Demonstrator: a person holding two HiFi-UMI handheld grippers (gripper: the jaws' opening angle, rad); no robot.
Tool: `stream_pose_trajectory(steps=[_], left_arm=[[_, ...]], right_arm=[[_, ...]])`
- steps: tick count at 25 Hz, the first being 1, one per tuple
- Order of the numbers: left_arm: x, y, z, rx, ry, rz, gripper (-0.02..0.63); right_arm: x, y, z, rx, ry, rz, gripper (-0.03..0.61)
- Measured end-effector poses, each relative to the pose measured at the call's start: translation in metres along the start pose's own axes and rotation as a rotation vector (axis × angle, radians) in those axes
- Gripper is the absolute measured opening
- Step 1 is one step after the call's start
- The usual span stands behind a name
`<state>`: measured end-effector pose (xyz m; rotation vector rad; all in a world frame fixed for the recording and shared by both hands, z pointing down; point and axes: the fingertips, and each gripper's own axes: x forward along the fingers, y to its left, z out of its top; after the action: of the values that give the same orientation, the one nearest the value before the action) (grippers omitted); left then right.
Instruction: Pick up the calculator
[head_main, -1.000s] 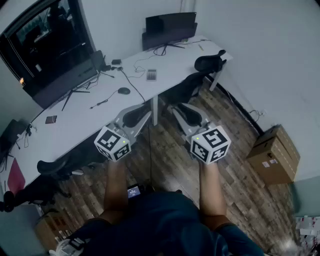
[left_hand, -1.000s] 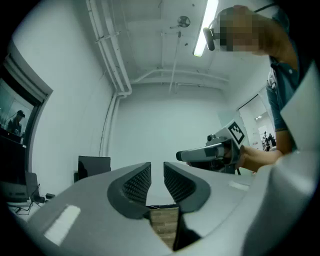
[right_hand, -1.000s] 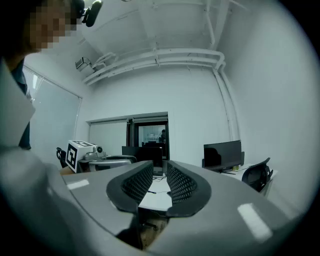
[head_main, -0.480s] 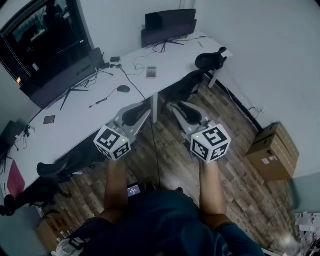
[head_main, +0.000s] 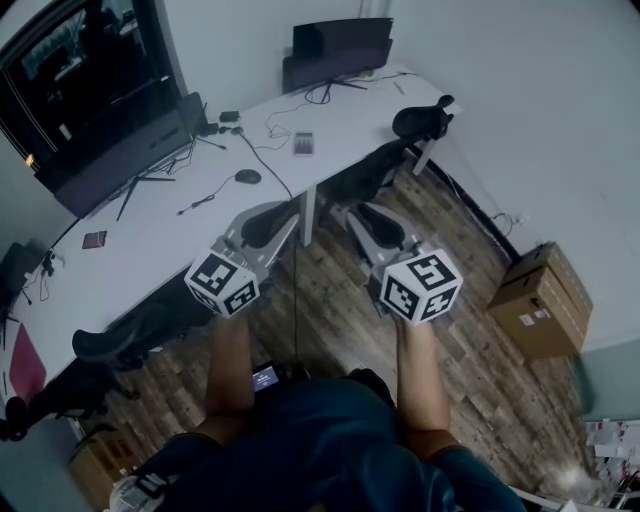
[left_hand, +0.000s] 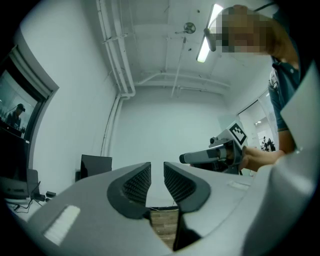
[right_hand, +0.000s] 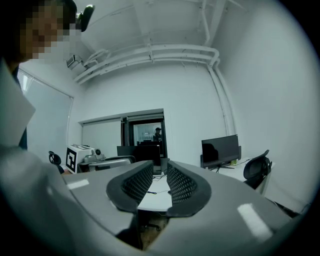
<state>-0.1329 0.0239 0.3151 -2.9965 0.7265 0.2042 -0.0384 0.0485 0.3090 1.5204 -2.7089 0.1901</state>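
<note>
- a long white tabletop (head_main: 180, 225), smooth and matte, bends in an l shape along two pale walls, over a floor (head_main: 330, 300) of brown wood planks.
- the calculator (head_main: 303, 143), a small flat grey rectangle, lies on the right stretch of the tabletop, about midway between its back and front edges. it is well apart from both grippers.
- a dark oval mouse (head_main: 247, 177) sits to the left of the calculator, with thin black cables looping across the white surface near it.
- a black flat monitor (head_main: 335, 50) stands at the back edge, and a much larger dark glossy screen (head_main: 100, 110) stands along the left stretch.
- a black mesh-backed office chair (head_main: 420, 122) is by the tabletop's right end.
- the left gripper (head_main: 283, 212) is held above the floor in front of the tabletop. it is grey moulded plastic with a white cube of black square markers. its two ribbed black pads (left_hand: 137, 182) stand a narrow gap apart with nothing between them.
- the right gripper (head_main: 347, 210), the same build, is beside it. its ribbed pads (right_hand: 182, 182) are also slightly apart and hold nothing.
- a brown cardboard box (head_main: 540, 300) stands on the floor by the right wall. its flaps are shut, so its contents cannot be seen.
</note>
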Motion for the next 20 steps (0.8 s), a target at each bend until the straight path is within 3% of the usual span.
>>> stream_pose_trajectory(steps=[8, 20], left_arm=[[0.010, 0.010, -0.010, -0.011, 0.023, 0.024, 0.079], [0.044, 0.049, -0.013, 0.032, 0.054, 0.162, 0.080]], right_arm=[[0.012, -0.017, -0.004, 0.026, 0.010, 0.019, 0.071], [0.062, -0.068, 0.007, 0.042, -0.004, 0.159, 0.071]])
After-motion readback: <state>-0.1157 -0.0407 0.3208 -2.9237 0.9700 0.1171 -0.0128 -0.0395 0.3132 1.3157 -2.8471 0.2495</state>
